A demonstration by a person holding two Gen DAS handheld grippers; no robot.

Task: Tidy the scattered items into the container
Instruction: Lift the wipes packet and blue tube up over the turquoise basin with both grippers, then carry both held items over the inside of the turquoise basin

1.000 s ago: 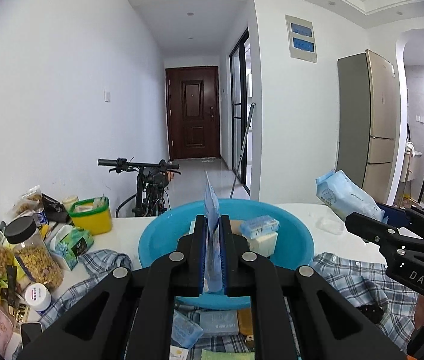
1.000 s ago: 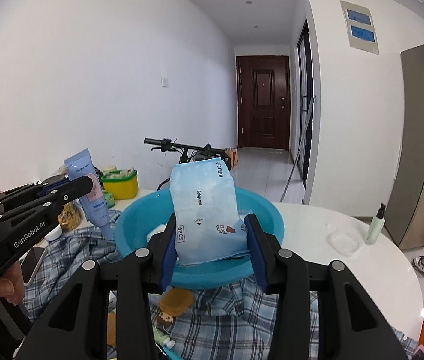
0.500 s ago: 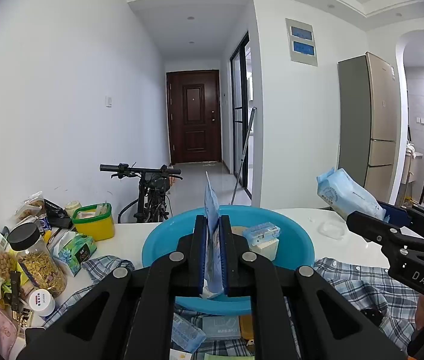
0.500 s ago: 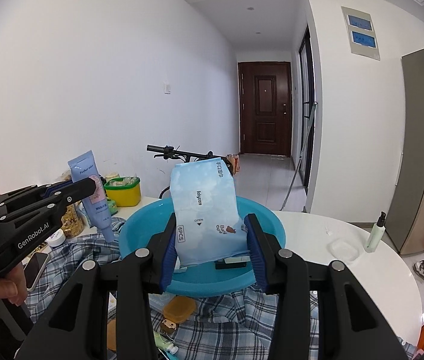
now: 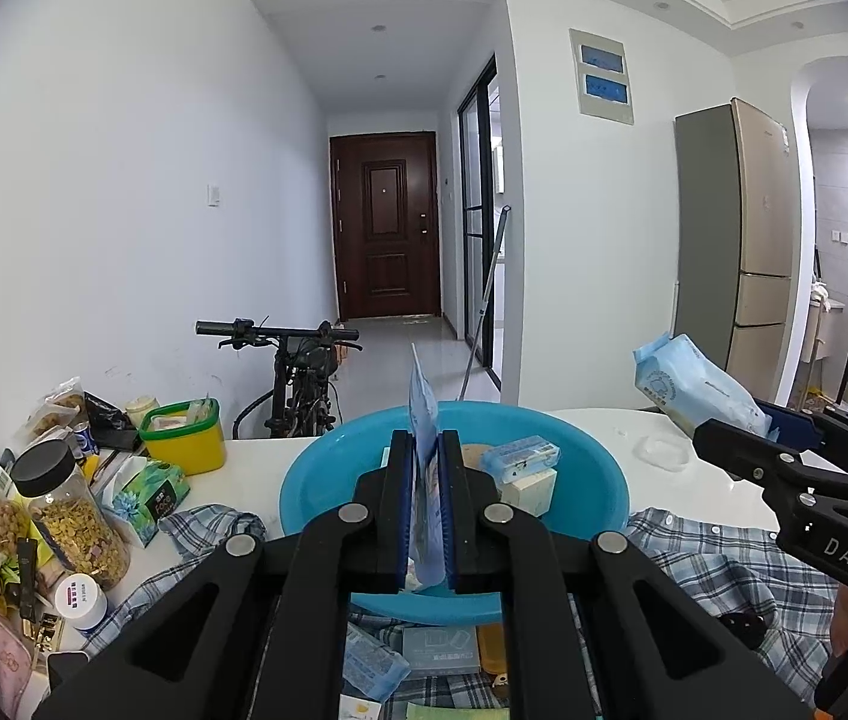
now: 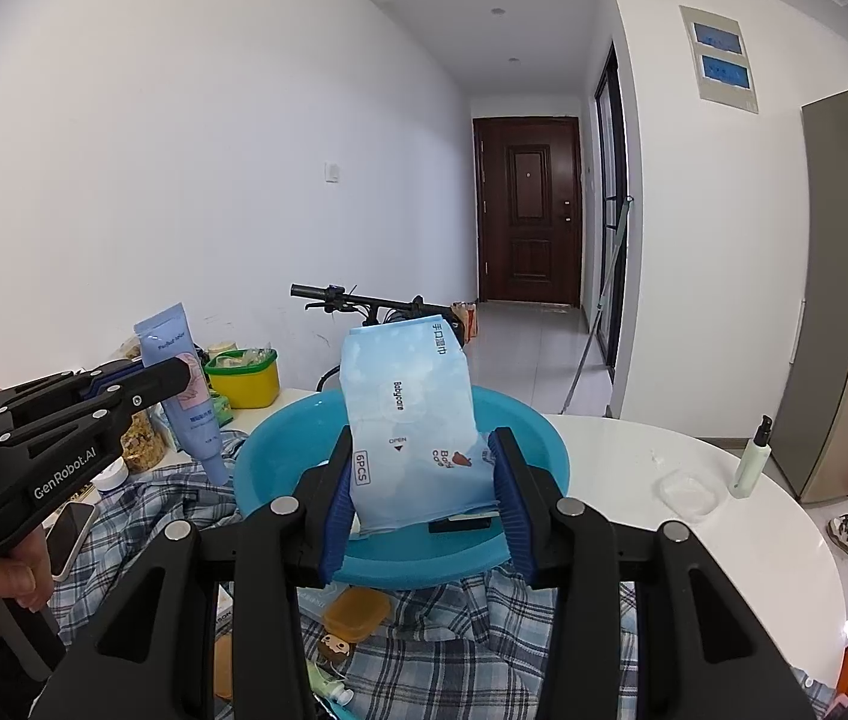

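Observation:
A round blue basin point(image 5: 595, 483) point(image 6: 547, 450) sits on the white table, with a few small boxes and packs point(image 5: 523, 459) inside. My left gripper point(image 5: 424, 480) point(image 6: 181, 369) is shut on a light blue tube point(image 5: 422, 414) point(image 6: 184, 387), held upright just in front of the basin's near left rim. My right gripper point(image 6: 422, 450) point(image 5: 709, 438) is shut on a pale blue pack of wet wipes point(image 6: 409, 414) point(image 5: 694, 390), held upright at the basin's near right rim. Both items hang above the table.
A plaid shirt point(image 6: 142, 534) is spread under the basin, with an orange case point(image 6: 358, 609) and small packs on it. At the left stand a snack jar point(image 5: 73, 516), a yellow tub point(image 5: 184, 441) and a phone point(image 6: 73, 531). A pump bottle point(image 6: 751, 459) stands at the right.

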